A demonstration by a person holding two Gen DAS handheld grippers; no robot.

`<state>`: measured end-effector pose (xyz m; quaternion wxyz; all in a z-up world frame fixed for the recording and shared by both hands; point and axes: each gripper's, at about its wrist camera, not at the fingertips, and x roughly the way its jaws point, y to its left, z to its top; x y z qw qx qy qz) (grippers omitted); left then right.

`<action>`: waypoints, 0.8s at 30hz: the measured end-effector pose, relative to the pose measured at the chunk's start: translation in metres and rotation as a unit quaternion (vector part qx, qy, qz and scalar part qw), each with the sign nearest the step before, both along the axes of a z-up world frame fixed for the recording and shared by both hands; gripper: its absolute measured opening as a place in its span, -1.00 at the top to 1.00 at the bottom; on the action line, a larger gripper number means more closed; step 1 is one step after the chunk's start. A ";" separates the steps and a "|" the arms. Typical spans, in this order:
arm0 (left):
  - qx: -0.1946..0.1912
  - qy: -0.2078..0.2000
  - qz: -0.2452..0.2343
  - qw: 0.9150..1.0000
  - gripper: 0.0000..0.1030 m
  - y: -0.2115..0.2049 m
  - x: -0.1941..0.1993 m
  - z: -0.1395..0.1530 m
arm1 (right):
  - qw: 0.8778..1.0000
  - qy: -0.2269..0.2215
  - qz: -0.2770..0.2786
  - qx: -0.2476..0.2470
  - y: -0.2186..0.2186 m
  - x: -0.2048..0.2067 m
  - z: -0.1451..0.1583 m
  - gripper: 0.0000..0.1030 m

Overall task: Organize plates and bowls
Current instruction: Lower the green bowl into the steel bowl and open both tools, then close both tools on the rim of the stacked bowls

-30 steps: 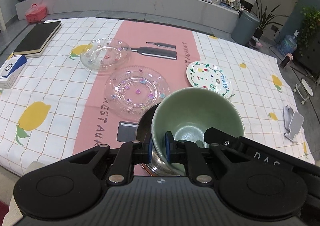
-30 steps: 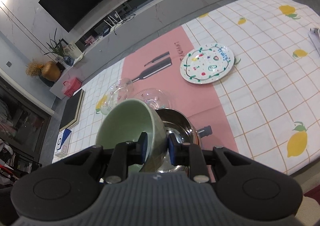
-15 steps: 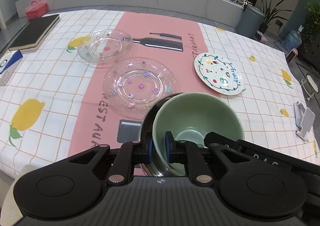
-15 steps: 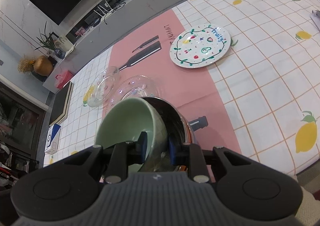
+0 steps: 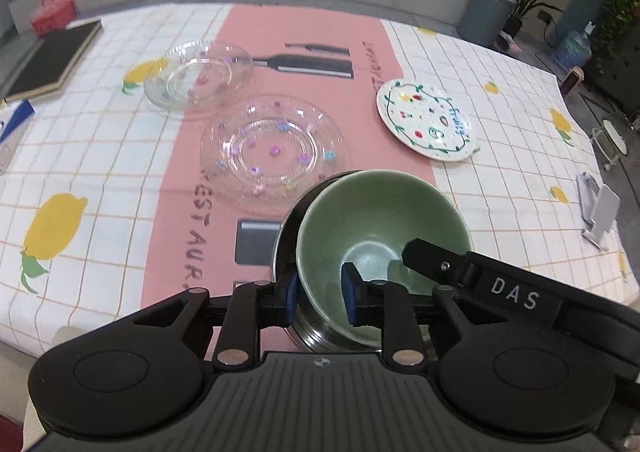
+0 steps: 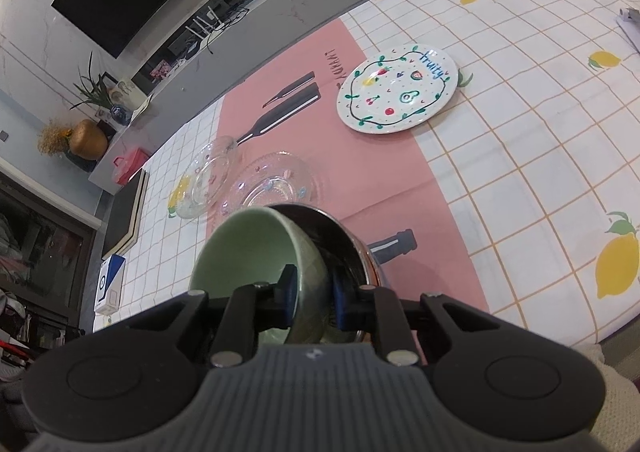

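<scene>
A green bowl (image 5: 380, 212) sits tilted inside a steel bowl (image 5: 287, 228) at the near middle of the table. My left gripper (image 5: 320, 292) straddles the green bowl's near rim. Its jaws are opening and the blue pads (image 5: 291, 294) stand off the wall. My right gripper (image 6: 314, 294) has the green bowl's (image 6: 248, 248) wall between its closing jaws, pads pressed on it; one of its fingers (image 5: 436, 262) reaches into the bowl. Beyond lie a large glass plate (image 5: 272, 148), a small glass dish (image 5: 196, 76) and a white painted plate (image 5: 428, 120).
A black book (image 5: 52, 60) and a blue-and-white box (image 5: 12, 120) lie at the table's left edge. A white phone stand (image 5: 600, 212) is at the right edge. The lemon-print tablecloth (image 5: 100, 172) covers the table, whose front edge is close below the grippers.
The green bowl has sunk lower into the steel bowl. My left gripper's jaws have spread apart off the rim. The right gripper's jaws have drawn tighter on the bowl's wall.
</scene>
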<state>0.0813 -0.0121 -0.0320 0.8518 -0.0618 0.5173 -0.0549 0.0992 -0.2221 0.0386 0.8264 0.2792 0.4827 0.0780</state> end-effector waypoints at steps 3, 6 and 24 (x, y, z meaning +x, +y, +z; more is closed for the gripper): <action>-0.016 0.006 0.003 1.000 0.41 0.007 0.001 0.001 | 1.000 0.000 0.008 -0.012 0.005 0.000 -0.001 0.72; -0.025 0.010 0.004 1.000 0.40 0.010 0.003 0.002 | 0.999 -0.004 0.015 -0.032 0.010 0.000 0.000 0.75; 0.009 -0.040 0.051 0.998 -0.55 0.038 0.001 0.025 | 0.984 -0.086 0.071 -0.136 0.038 -0.016 0.030 -0.31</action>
